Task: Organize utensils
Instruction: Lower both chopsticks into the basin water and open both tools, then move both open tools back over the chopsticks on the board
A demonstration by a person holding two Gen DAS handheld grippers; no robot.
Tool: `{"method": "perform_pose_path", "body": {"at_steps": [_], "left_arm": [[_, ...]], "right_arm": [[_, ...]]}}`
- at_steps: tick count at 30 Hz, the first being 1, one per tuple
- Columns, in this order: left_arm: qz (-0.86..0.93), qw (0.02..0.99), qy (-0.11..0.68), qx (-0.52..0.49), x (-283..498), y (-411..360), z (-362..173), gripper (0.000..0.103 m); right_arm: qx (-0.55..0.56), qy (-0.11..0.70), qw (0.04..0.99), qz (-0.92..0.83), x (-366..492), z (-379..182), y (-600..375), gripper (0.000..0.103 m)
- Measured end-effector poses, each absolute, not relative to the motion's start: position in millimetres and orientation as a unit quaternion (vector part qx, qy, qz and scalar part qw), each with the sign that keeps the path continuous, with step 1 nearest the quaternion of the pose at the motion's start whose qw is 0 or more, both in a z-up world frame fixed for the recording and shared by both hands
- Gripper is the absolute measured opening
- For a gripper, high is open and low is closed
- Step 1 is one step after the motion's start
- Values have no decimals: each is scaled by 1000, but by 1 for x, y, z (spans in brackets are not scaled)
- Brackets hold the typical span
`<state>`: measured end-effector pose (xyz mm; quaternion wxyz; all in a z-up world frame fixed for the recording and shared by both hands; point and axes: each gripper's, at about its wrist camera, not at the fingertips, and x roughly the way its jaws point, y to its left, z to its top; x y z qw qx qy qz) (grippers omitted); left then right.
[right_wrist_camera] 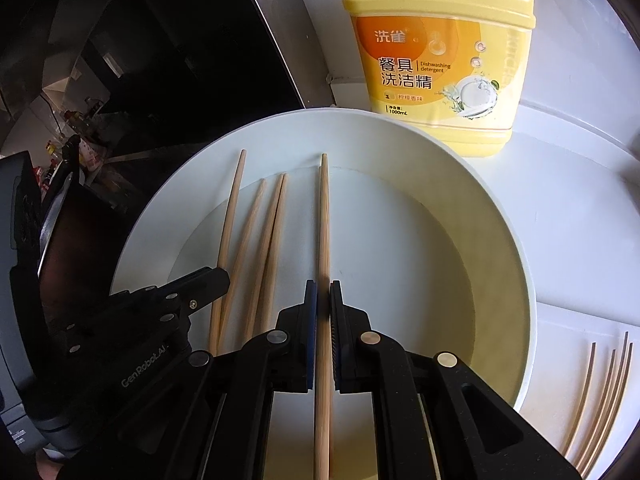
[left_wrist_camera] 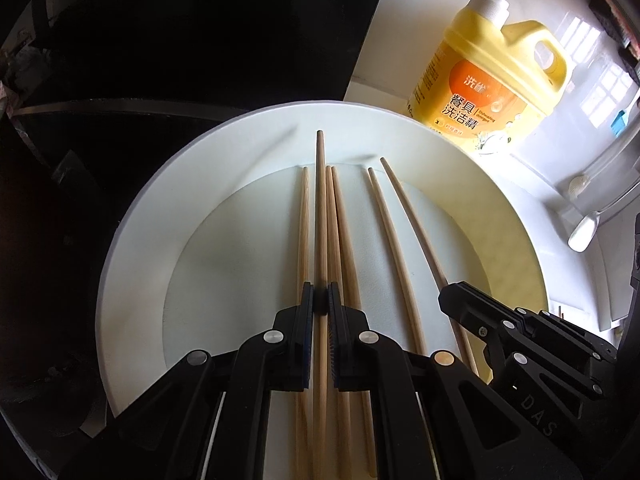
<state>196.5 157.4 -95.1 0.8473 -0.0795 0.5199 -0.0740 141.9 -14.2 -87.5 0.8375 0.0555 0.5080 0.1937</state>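
A white plate (left_wrist_camera: 160, 200) (right_wrist_camera: 512, 240) fills both views, with several wooden chopsticks (left_wrist_camera: 340, 220) (right_wrist_camera: 272, 232) lying lengthwise in it. My left gripper (left_wrist_camera: 320, 292) (right_wrist_camera: 218, 276) is shut on one chopstick (left_wrist_camera: 320, 200) (right_wrist_camera: 234, 200), whose tip points at the plate's far rim. My right gripper (right_wrist_camera: 323, 288) (left_wrist_camera: 450, 296) is shut on another chopstick (right_wrist_camera: 324, 208) (left_wrist_camera: 404, 208), just to the right of the left one. Both grippers hang over the plate's near half and point steeply down. I cannot tell whether the held sticks touch the plate.
A yellow dishwashing detergent bottle (left_wrist_camera: 492, 80) (right_wrist_camera: 436, 60) stands on the white counter just behind the plate. Several more chopsticks (right_wrist_camera: 600, 392) lie on the counter right of the plate. A white spoon (left_wrist_camera: 582, 232) lies further right. A dark cooktop area (left_wrist_camera: 160, 40) lies to the left.
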Motion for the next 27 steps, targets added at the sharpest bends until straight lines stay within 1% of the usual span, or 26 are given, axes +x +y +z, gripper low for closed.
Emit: {"method": "perform_pose_path", "body": {"at_steps": [9,11,13,15,16,21,25,27], "left_arm": [[-59,852,514,-79,192,160,-93,9],[-54,851,516,-83,191,163,-92,11],[-44,852,515,-83,189,166,-89,24],[-28,855,511,-84,184,170,-85,60],[-22,859,505,-87,181,173,-82,65],[7,864,498,-79,167,181,-72,70],[16,864,498,-75,158,184,-66,71],[19,866,494,-72,152,186,-62,75]], "right_arm": [[45,498,844,192,141,-86,-14,6],[46,496,846,187,140,-83,-18,11],[48,490,851,182,137,-80,-22,13],[52,487,854,179,134,-77,-27,16],[53,485,854,180,132,-75,-29,20],[48,477,858,183,120,-68,-36,22],[49,472,861,184,111,-64,-42,30],[48,473,860,184,107,-63,-45,32]]}}
